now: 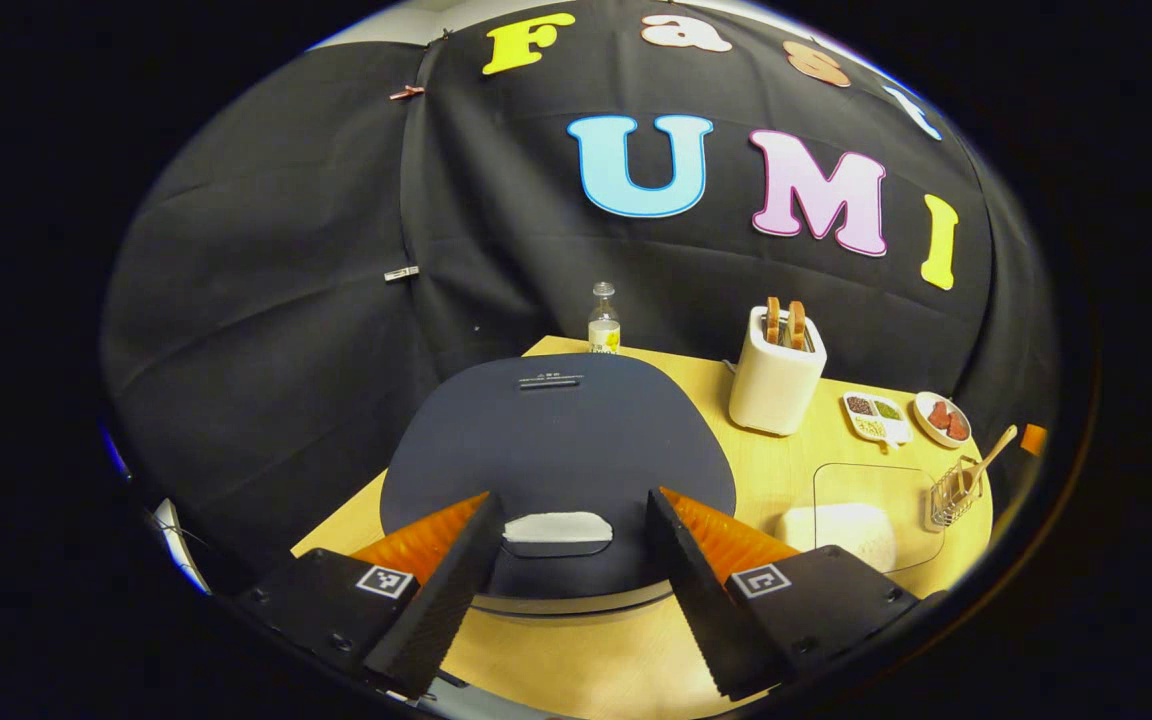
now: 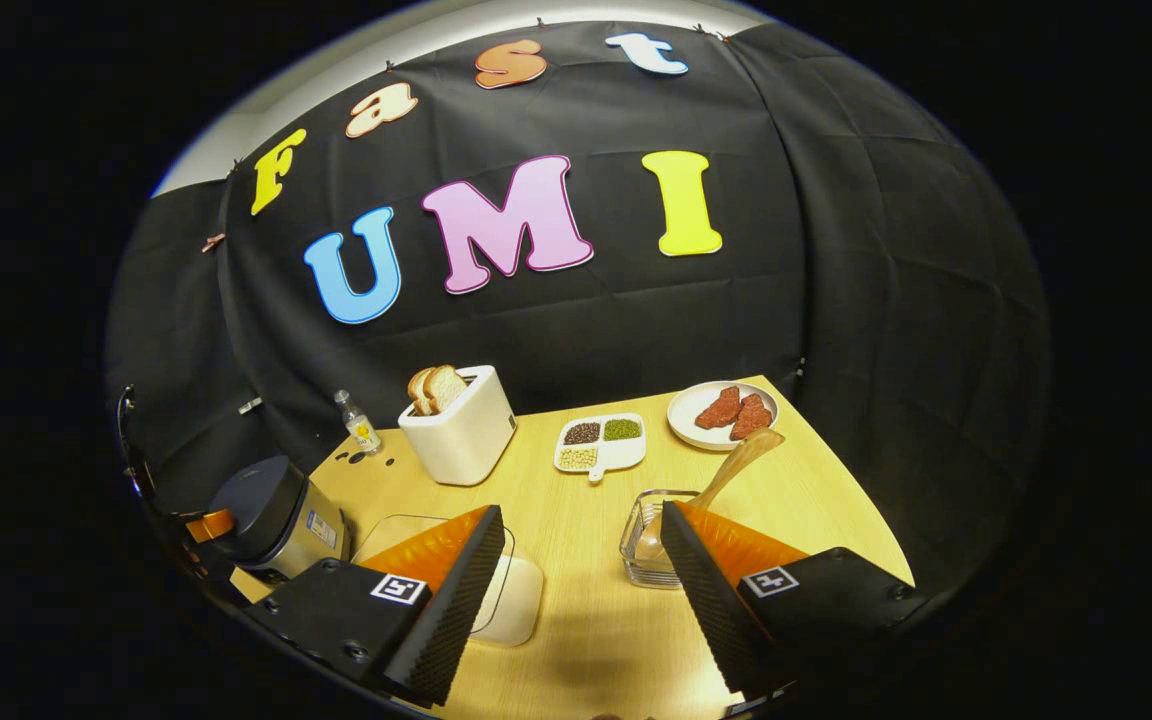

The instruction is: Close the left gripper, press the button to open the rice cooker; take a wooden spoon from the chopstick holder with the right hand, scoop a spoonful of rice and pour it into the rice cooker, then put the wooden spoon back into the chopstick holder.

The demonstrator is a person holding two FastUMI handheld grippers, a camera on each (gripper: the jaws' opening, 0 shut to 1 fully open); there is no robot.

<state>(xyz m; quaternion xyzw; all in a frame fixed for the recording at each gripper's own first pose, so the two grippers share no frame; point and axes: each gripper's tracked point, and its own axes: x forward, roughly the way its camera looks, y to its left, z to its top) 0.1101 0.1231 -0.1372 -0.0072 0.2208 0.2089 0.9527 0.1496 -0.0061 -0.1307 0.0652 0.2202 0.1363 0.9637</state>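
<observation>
Two fingers of the left gripper (image 1: 573, 520) stand wide apart in the left gripper view, gripping nothing, poised just above the front of the rice cooker (image 1: 556, 450). Its dark lid is down. The pale release button (image 1: 557, 528) sits at the lid's front edge, showing between the two fingertips (contact cannot be judged from this angle). The cooker stands on a light wooden table (image 1: 596, 660). Behind it, at the table's far edge: a small clear bottle (image 1: 603, 320) with a yellow label. To the right, a white toaster (image 1: 776, 380) with two bread slices upright in its slots. Further right, a divided white dish of grains (image 1: 876, 415) and a round plate of red meat slices (image 1: 942, 418). Near the right edge, a wire chopstick holder (image 1: 954, 492) with the wooden spoon (image 1: 991, 455) leaning out of it, handle up. Beside the holder, a clear container (image 1: 861, 515) with white rice in it.

Right gripper view: the right gripper (image 2: 581, 540) is likewise spread open and empty, hovering over the table. The chopstick holder sits just behind the tip of its right-hand finger, the wooden spoon standing tilted in it with its bowl down inside. The rice container lies partly behind the other finger. Rice cooker at far left, lid shut, with a bit of the left gripper beside it (too little to read its state here). Toaster, bottle, grain dish and meat plate line the back of the table.
</observation>
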